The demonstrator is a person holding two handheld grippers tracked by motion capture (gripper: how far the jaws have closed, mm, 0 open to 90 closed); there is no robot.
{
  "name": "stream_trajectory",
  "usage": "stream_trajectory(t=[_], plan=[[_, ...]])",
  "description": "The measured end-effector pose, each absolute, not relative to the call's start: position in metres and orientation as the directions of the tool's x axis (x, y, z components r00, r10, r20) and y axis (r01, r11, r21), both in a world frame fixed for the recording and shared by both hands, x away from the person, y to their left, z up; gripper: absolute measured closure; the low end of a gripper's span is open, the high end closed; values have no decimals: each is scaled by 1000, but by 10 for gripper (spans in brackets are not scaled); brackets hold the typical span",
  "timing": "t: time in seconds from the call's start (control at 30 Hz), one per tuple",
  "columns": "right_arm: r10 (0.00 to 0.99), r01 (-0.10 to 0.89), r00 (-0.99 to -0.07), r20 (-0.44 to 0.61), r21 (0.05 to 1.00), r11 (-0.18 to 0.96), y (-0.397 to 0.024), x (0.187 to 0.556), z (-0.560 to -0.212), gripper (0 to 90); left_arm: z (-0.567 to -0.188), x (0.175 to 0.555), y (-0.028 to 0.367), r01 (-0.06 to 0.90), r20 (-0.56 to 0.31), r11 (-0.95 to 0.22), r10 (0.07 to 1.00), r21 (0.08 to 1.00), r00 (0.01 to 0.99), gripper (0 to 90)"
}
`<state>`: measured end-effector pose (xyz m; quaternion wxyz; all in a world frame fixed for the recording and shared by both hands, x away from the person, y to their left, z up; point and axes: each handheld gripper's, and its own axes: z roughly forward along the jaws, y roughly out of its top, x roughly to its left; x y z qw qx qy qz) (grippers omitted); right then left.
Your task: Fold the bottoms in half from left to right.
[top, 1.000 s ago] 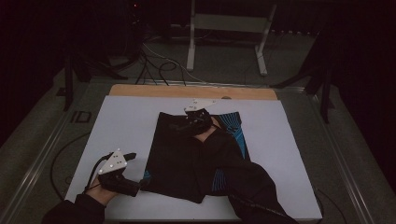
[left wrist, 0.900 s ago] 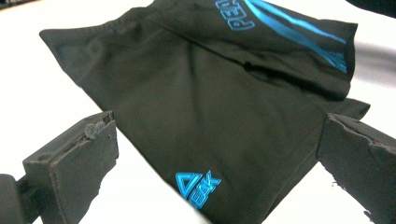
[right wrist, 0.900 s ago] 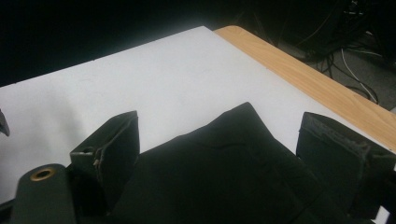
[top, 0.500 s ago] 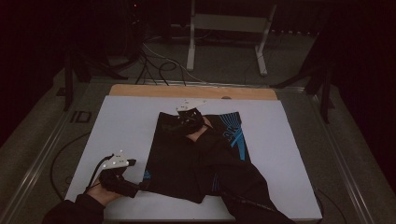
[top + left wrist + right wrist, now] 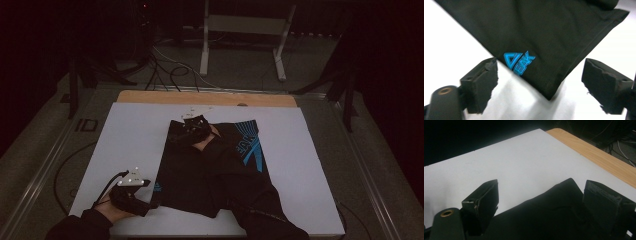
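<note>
One black garment (image 5: 215,170) (shorts, it seems), two grippers, left (image 5: 150,202) and right (image 5: 192,131), one white board (image 5: 130,135).

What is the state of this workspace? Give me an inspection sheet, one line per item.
Surface: white board on a wooden table, flat.
Job's things: black shorts with blue print, spread on the board.
Clutter: nothing seen.
Grippers: left tool open astride the shorts' near corner by the blue logo; its jaws have just been closing, with the corner between them but not pressed. Right tool open over the far edge of the shorts.
Cables: floor cables beyond the table; left tool's cable on the board.
Surroundings: dark room, metal stand behind.
</note>
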<state>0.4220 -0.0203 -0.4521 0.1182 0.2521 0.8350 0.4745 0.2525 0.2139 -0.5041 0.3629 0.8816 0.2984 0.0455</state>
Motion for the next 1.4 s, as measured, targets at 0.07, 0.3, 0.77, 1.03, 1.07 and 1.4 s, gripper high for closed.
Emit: stream_trajectory(t=[0.07, 0.3, 0.77, 1.03, 1.07, 1.4], plan=[[531, 311, -846, 47, 853, 420, -20, 422, -453, 134, -505, 252, 213, 492, -135, -561, 558, 666, 819, 173], [528, 317, -848, 50, 846, 429, -16, 423, -457, 135, -508, 249, 209, 470, -109, -612, 532, 636, 840, 299], [527, 322, -848, 53, 841, 434, -13, 426, -460, 135, -511, 248, 204, 448, -51, -648, 535, 616, 843, 469], [529, 329, -846, 61, 841, 430, -9, 428, -463, 136, -511, 250, 206, 474, -78, -623, 553, 623, 830, 652], [529, 331, -846, 64, 841, 427, -9, 429, -464, 136, -511, 250, 206, 477, -82, -622, 553, 621, 829, 668], [524, 334, -848, 71, 841, 425, -5, 430, -466, 136, -504, 246, 196, 462, -70, -624, 547, 630, 834, 845]])
